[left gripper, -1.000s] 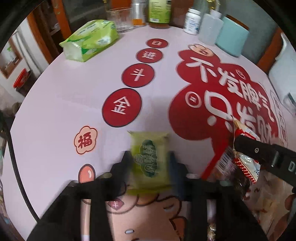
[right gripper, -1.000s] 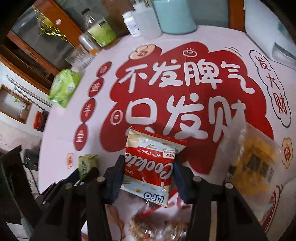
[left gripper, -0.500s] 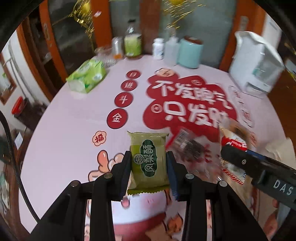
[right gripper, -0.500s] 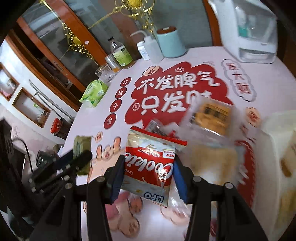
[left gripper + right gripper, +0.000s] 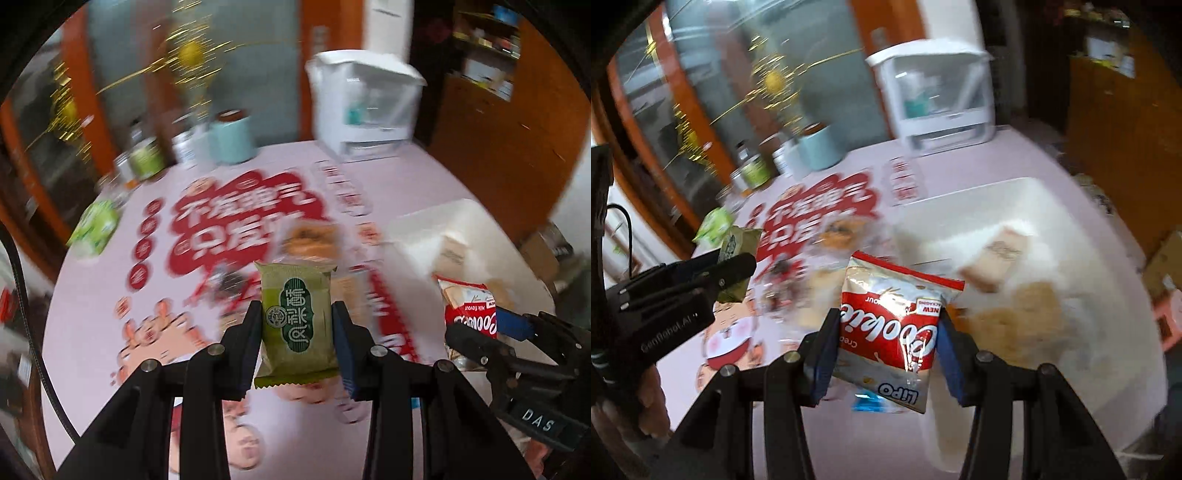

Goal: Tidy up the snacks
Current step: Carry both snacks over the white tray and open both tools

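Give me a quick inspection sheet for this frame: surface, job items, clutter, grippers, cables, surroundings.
Surface: round table with a pink cloth printed in red; blurred by motion.
Job's things: green snack and cookie bag, both held clear of the table; white bin on the right with packets already inside; more loose snacks mid-table.
Clutter: green tissue pack, teal canister, jars and bottles at the far edge, white appliance.
Grippers: left gripper shut on the green snack; right gripper shut on the cookie bag.
Cables: black cable at the left rim of the left view.
Surroundings: wooden cabinets, gold ornament; blurred.
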